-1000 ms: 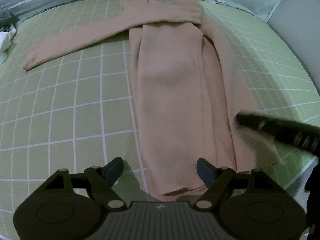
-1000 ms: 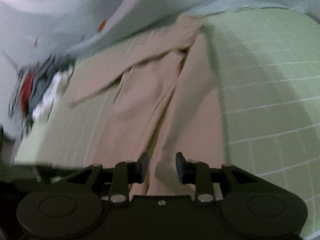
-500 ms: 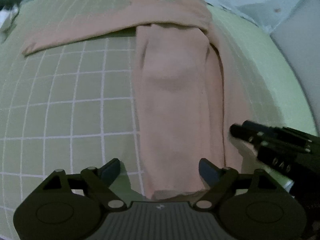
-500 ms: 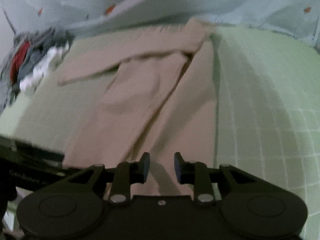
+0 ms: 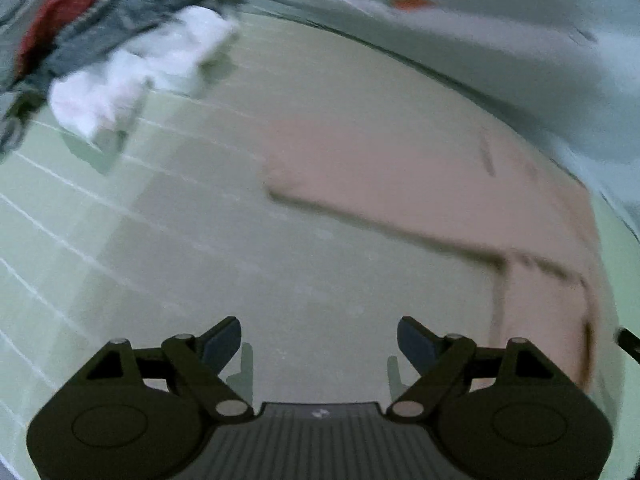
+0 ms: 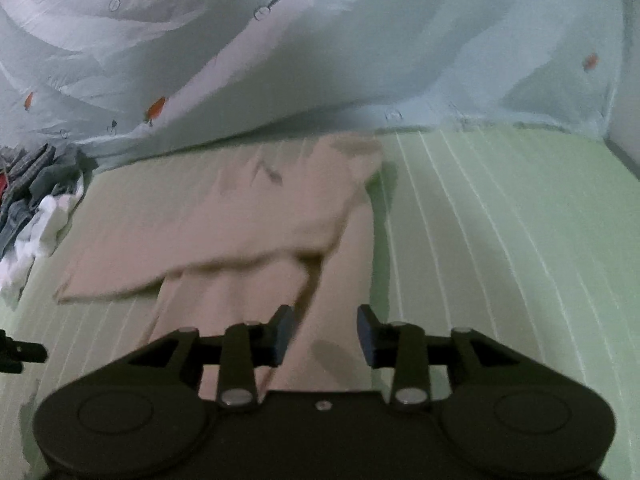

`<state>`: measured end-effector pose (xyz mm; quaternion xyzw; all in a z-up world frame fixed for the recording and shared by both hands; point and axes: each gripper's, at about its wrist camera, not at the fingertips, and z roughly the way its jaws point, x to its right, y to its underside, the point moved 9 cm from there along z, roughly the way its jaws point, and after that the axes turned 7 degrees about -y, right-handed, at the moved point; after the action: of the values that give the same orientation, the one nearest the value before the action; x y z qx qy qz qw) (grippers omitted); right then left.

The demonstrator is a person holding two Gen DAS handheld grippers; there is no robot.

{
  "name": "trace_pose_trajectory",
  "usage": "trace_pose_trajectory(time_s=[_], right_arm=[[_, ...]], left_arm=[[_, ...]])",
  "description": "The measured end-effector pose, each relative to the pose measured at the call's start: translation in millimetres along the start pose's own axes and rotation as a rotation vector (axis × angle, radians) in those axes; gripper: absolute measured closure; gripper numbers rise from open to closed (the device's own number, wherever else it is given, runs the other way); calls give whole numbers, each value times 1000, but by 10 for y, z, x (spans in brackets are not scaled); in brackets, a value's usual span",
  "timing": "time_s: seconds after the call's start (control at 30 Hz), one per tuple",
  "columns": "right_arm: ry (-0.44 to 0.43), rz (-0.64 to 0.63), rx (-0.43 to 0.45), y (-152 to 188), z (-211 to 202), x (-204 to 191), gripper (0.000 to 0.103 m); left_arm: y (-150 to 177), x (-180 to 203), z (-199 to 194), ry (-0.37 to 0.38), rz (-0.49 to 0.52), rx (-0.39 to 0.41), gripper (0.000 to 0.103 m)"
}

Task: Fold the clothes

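A beige long-sleeved garment point(image 6: 256, 240) lies flat on the green checked sheet point(image 6: 500, 240), its body folded lengthwise and one sleeve point(image 5: 400, 184) stretched out to the left. My left gripper point(image 5: 319, 342) is open over bare sheet, short of the sleeve's end, with nothing between its fingers. My right gripper point(image 6: 325, 334) hovers over the right part of the garment's body; its jaws are opening and no cloth is pinched between them. The left wrist view is blurred.
A pile of white, grey and red clothes point(image 5: 120, 60) lies at the far left of the sheet, also seen as a clothes pile point(image 6: 36, 208) in the right wrist view. A pale blue printed blanket point(image 6: 320, 60) is bunched along the far edge. A pale wall point(image 6: 628, 120) stands at right.
Both grippers have swept up the garment toward its top. The left one swung left off the body, onto bare sheet below the sleeve. The right gripper's jaws have widened.
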<state>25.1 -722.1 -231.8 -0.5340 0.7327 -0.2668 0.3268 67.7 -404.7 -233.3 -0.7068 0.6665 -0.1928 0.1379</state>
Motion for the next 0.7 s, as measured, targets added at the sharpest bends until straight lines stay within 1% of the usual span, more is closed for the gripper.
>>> trace_pose_trajectory(time_s=[0.07,0.17,0.23,0.27,0.37,0.47,0.53,0.57,0.6,0.63,0.67,0.7], right_arm=[[-1,-24,13,-220,187,62,60],[-8,-40,6,-513,519,143,40],[-14,-43,-11,-670,759,160,5],[-19,-47,-16,-730,868,159,0],[-30,-80,-35,-822,1152,148,0],[-26,-135,-28,-864,1300,122,0],[-25,-169,-41,-876,1363,113,0],[-17,-182,-42,-885,1377,111,1],[-16,-189,-41,-897,1387,105,8],[-18,-195,-39,-910,1397,97,22],[-16,-195,-46,-920,1414,99,32],[-14,-192,-55,-929,1433,103,56]], left_arm=[[-235,-43,119,-20,-35,21,17],[-527,-47,313,-45,-57,34,17],[-681,-40,455,-64,-45,35,16],[-752,-40,529,-74,-35,36,16],[-856,-7,704,-106,18,32,16],[-876,35,820,-143,76,42,13],[-852,59,854,-159,114,61,13],[-848,62,855,-159,117,74,13],[-851,51,856,-159,110,81,14],[-853,41,855,-158,104,88,15],[-862,40,847,-156,106,99,23],[-876,51,830,-142,114,114,41]])
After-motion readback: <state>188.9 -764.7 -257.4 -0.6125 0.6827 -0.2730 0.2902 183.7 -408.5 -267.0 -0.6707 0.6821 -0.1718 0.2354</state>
